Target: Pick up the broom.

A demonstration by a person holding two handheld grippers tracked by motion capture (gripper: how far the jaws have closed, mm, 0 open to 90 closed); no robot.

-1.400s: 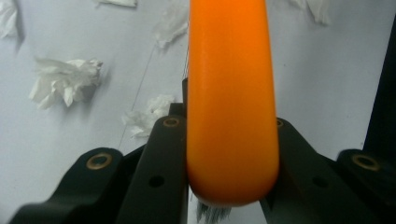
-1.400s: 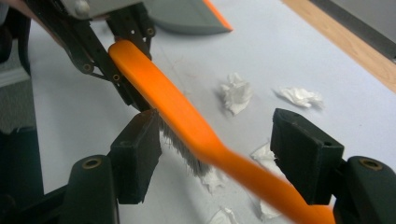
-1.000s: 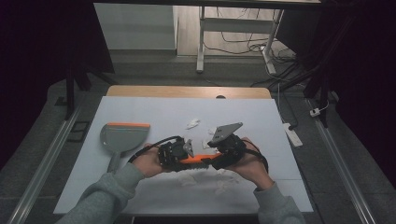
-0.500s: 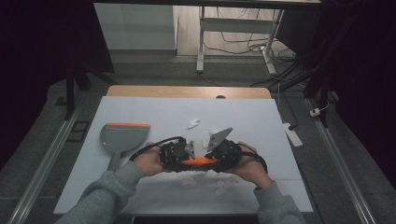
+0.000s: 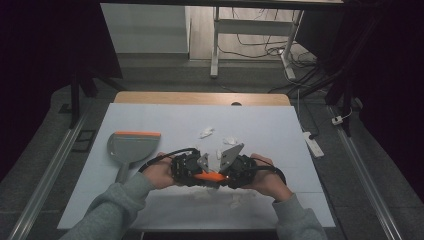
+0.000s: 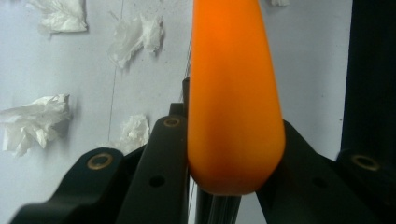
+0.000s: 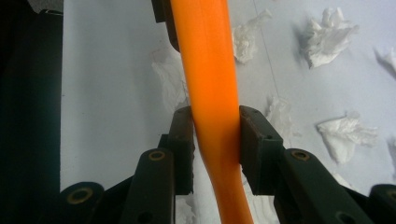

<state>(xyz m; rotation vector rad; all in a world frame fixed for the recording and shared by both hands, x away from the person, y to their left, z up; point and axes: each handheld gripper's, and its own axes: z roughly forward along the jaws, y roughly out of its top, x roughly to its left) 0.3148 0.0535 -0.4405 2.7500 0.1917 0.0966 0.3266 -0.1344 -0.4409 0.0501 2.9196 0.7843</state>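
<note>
Your two tongs have drawn closer at the lower centre of the high view. The right tongs (image 7: 215, 128) clamp the orange handle (image 7: 210, 70); the left tongs (image 6: 224, 154) grip its rounded end, above scattered paper scraps (image 5: 206, 132), ready for sweeping toward the dustpan (image 5: 131, 147).

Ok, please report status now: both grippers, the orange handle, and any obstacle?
Left gripper and right gripper both shut on orange handle. Handle held above table. Paper scraps scattered below; dustpan off left.

We see the dustpan (image 5: 127, 148) at centre left on the table (image 5: 280, 130), paper scraps (image 5: 206, 132) at centre, both grippers just below.
</note>
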